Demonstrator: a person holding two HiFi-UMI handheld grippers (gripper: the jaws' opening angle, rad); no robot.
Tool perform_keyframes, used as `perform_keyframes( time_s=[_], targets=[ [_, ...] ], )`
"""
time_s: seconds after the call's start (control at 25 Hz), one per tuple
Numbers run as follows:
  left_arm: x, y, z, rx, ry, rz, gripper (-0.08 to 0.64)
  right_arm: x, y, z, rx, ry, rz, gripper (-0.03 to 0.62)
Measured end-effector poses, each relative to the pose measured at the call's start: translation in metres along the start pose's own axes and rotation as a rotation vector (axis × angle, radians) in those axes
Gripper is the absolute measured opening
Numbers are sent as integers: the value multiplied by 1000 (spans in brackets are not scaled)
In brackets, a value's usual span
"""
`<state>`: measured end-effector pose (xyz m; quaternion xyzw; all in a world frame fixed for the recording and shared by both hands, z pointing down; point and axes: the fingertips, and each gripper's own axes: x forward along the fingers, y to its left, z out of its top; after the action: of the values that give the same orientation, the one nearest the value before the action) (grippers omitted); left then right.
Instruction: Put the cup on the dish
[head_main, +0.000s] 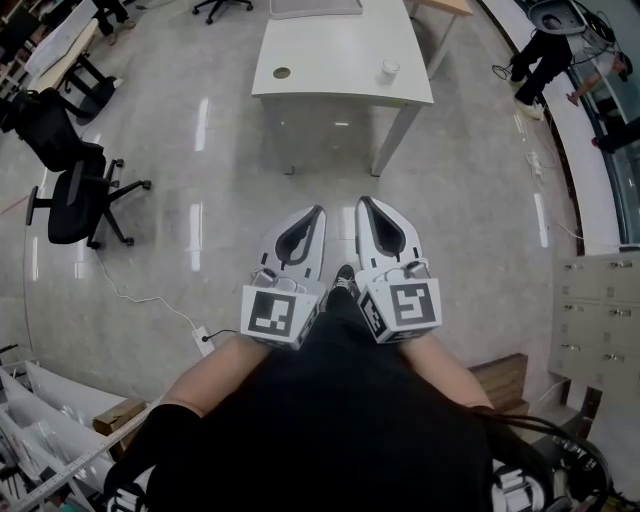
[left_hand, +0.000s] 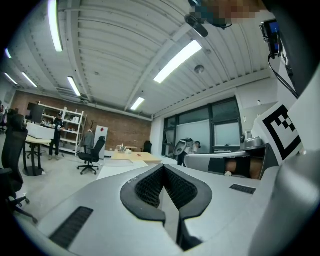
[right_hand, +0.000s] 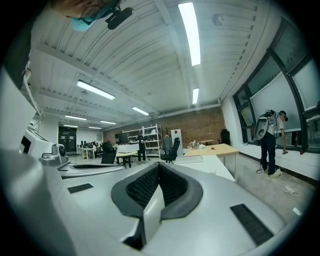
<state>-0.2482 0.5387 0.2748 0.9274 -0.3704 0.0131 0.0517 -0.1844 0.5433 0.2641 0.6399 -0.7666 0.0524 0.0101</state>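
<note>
No words, numbers or brands can be read; the two marker cubes (head_main: 281, 313) (head_main: 413, 305) bear only black-and-white square patterns.

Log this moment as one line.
left gripper shut, empty | right gripper shut, empty | cup on table, apart from dish

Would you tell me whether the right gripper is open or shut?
Shut: the right gripper has its jaws pressed together, with nothing between them.

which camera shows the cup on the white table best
The head view: the cup stands in plain sight near one edge of the white table, seen from above. Both gripper views look low across the room, and I cannot make out the cup in either.
</note>
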Motion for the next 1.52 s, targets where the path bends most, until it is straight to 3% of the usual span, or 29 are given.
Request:
perform_keyframes(
  time_s=[0.4,0.76,1.04,1.52],
  targets=[
    [115,12,4,7,31,36,5,73,-84,11,2,1,36,12],
    [170,-4,4,21,41,53,5,90,-143,17,16,-15,39,12],
    [171,2,-2,3,47,81,5,96,-146,12,6,-1,53,12],
    [198,14,1,6,19,38,5,118,-161,17,1,-11,19,12]
  ],
)
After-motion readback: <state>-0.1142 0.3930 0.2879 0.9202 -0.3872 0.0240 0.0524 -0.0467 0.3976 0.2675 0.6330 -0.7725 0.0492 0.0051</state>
